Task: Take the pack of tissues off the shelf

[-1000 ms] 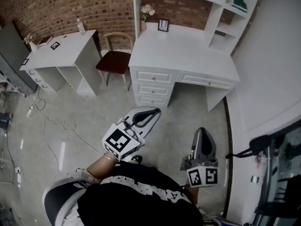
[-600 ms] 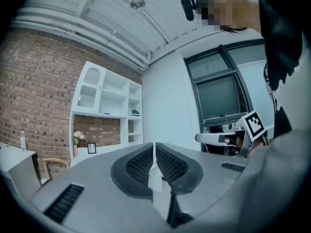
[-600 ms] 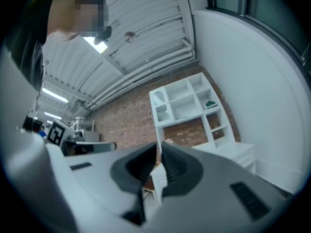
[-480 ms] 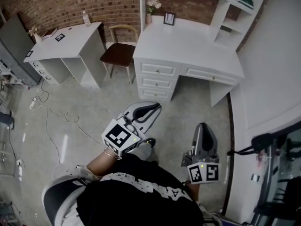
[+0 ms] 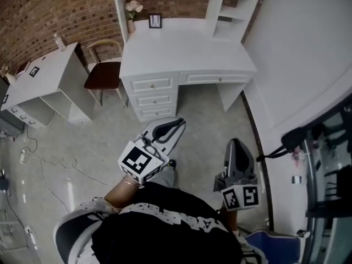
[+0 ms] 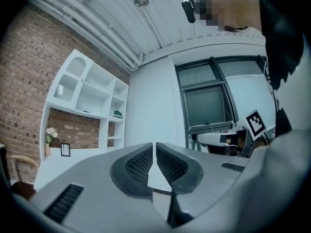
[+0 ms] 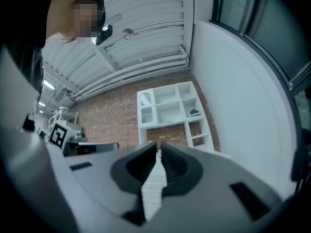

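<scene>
Held two tools pinched closed on nothing: left tool (image 5: pixel 178 126), right tool (image 5: pixel 235 144).
Faced one shelf (image 5: pixel 212 7), two white tabletops (image 5: pixel 181 48), one chair (image 5: pixel 104 76); grey floor (image 5: pixel 110 131), brick wall (image 5: pixel 55 10).

shelf (image 5: pixel 212 7) cropped at top edge, green item (image 6: pixel 118 114) too small to identify
</scene>
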